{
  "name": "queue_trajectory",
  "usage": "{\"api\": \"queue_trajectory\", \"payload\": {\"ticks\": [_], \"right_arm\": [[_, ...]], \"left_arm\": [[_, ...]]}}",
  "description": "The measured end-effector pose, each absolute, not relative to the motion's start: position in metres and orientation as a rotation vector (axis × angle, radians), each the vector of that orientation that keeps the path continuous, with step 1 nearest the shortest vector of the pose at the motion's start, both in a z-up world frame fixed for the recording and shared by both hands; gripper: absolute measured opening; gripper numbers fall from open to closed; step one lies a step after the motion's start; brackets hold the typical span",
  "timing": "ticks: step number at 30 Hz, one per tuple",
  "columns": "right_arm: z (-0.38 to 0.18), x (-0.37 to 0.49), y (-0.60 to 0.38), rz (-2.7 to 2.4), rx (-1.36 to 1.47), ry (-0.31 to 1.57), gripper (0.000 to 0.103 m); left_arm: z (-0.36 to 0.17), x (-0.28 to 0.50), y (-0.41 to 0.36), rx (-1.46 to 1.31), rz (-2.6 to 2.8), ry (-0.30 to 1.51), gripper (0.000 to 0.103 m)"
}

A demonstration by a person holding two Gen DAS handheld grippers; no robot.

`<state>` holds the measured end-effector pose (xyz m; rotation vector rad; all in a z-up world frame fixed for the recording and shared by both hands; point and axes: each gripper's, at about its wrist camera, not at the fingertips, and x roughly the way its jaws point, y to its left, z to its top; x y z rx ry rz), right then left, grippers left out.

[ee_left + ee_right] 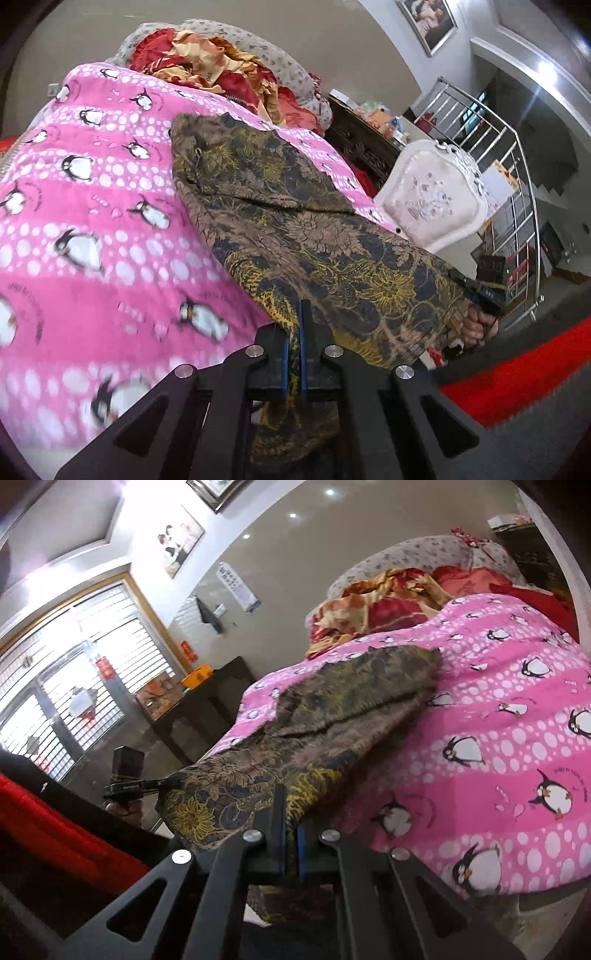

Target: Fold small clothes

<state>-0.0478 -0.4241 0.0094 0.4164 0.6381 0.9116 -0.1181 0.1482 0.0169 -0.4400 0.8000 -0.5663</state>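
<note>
I had both grippers closed on the near edge of the brown, dark blue and yellow floral woven garment [295, 221]. The left gripper [294, 325] pinched 1 corner between its blue pads, and the right gripper [291, 819] pinched the other corner in the same way. The cloth ran away from me, with its long axis toward the far end of the pink fleece blanket with penguins and white dots [92, 221], where it lay folded over itself. The near end hung lifted between my 2 grips. Neither hand was nearer, in my judgement, so the next fold would need both to carry the edge forward together. The fabric looked thin, limp and a little stiff at the hem; the blanket looked soft and fuzzy.
</note>
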Motion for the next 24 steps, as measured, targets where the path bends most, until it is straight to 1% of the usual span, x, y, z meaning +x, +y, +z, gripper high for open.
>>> {"api": "queue_trajectory", "payload": {"ticks": [5,9,14,19,24], "right_arm": [[0.016,-0.074,-0.440,0.959,0.411,0.651,0.004],[0.016,-0.068,-0.451,0.921,0.418,0.648,0.004],[0.007,-0.014,-0.453,0.789,0.438,0.660,0.004],[0.000,0.056,-0.435,0.661,0.441,0.678,0.004],[-0.014,0.130,-0.406,0.561,0.420,0.721,0.004]], "left_arm": [[0.024,-0.151,0.154,-0.493,-0.648,0.808,0.000],[0.013,-0.129,0.150,-0.492,-0.611,0.843,0.000],[0.002,-0.083,0.144,-0.454,-0.526,0.844,0.000],[0.010,-0.023,0.159,-0.484,-0.410,0.766,0.000],[0.017,0.044,0.164,-0.427,-0.332,0.751,0.000]]}}
